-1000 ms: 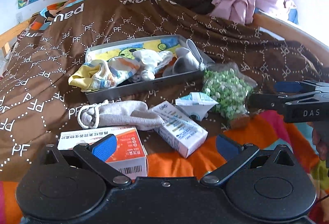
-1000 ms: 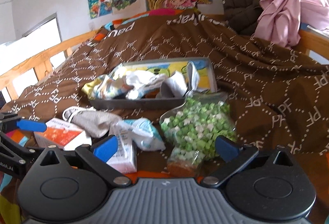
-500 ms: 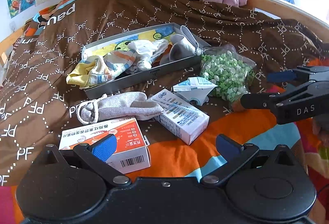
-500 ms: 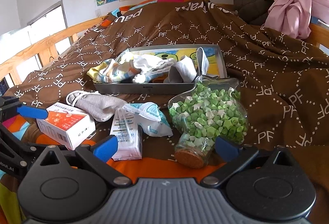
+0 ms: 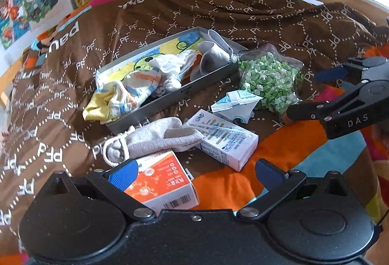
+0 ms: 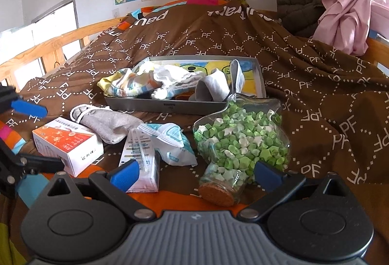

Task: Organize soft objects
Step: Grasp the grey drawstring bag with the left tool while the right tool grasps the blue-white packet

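Bed with a brown "PF" blanket (image 6: 304, 65) is the work surface, posters on the wall behind and a pink cloth heaped in the far corner. Dead ahead of both tools sits a grey tray (image 5: 175, 97) that already has a few soft bits in it: a striped yellow cloth hanging over the near-left rim, a white piece in the middle, grey socks at the right end.

One soft thing is outside the tray: a grey sock (image 5: 155, 138), lying just in front of the left tool (image 5: 194, 169) and a bit left of its centre, between the tray and an orange box (image 5: 160, 182). Its toe end rests against a white box (image 5: 226, 138). From the right tool (image 6: 195, 172) the sock is off to the left, past the white box and a blue-white packet (image 6: 172, 143). A jar of green paper stars (image 6: 240, 143) lies right in front of the right tool, cork toward it.

Both tools are spread wide with nothing between the fingers, neither touching anything.

My read: the sorting is mostly done and we're between grabs. The left one looks best placed for the sock. It'd need to go forward over the orange box, pinch the bunched cuff end and lift it clear of the white box so that doesn't get dragged, then drop it into the tray. Boxes, packet and jar aren't soft, so I'd leave them.
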`<state>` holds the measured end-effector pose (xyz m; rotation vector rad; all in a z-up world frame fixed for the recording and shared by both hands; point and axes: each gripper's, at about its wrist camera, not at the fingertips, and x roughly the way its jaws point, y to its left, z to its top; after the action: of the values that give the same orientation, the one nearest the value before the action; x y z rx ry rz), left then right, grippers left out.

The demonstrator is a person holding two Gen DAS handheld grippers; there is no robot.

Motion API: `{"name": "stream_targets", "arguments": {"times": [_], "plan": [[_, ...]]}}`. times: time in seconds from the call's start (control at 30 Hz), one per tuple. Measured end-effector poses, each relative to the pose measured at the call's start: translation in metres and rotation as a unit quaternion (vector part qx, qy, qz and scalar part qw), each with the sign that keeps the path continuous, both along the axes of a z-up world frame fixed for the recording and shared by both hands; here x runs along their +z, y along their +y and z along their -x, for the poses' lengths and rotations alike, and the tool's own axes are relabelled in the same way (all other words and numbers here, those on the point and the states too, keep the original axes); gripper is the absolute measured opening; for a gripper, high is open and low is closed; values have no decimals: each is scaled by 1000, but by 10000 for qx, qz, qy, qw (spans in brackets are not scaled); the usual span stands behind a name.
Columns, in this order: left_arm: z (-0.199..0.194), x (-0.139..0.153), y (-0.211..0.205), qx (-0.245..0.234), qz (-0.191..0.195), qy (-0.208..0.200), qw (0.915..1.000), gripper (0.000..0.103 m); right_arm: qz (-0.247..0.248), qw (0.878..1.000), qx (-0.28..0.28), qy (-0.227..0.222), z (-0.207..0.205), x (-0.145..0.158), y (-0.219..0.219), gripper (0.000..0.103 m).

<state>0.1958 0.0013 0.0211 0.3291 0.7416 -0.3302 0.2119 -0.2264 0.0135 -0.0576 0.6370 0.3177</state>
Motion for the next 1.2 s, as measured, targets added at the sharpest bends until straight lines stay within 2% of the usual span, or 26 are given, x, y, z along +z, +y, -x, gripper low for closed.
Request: {"name": "stream_targets", "arguments": {"times": [0.3, 0.5, 0.63, 0.8, 0.97, 1.2], "plan": [[-2, 4, 10, 66, -111, -89, 9999, 102, 316, 9988, 91, -365, -2, 2, 11, 103], [-7, 13, 17, 139, -233, -96, 9996, 102, 727, 9940, 376, -725, -8, 2, 26, 103], [-14, 21, 20, 87, -421, -44, 9991, 102, 1128, 9844, 840, -1054, -13, 4, 40, 103], [-30, 25, 16, -128, -875, 28, 9961, 102, 1327, 9718, 1395, -1359, -22, 5, 51, 103], [-46, 25, 6, -429, -1101, 23, 9930, 102, 1515, 9637, 1704, -1390, -28, -4, 58, 102], [-70, 6, -8, -646, -1425, 266, 9873, 102, 1512, 9677, 1562, -1277, -38, -24, 54, 91]]}}
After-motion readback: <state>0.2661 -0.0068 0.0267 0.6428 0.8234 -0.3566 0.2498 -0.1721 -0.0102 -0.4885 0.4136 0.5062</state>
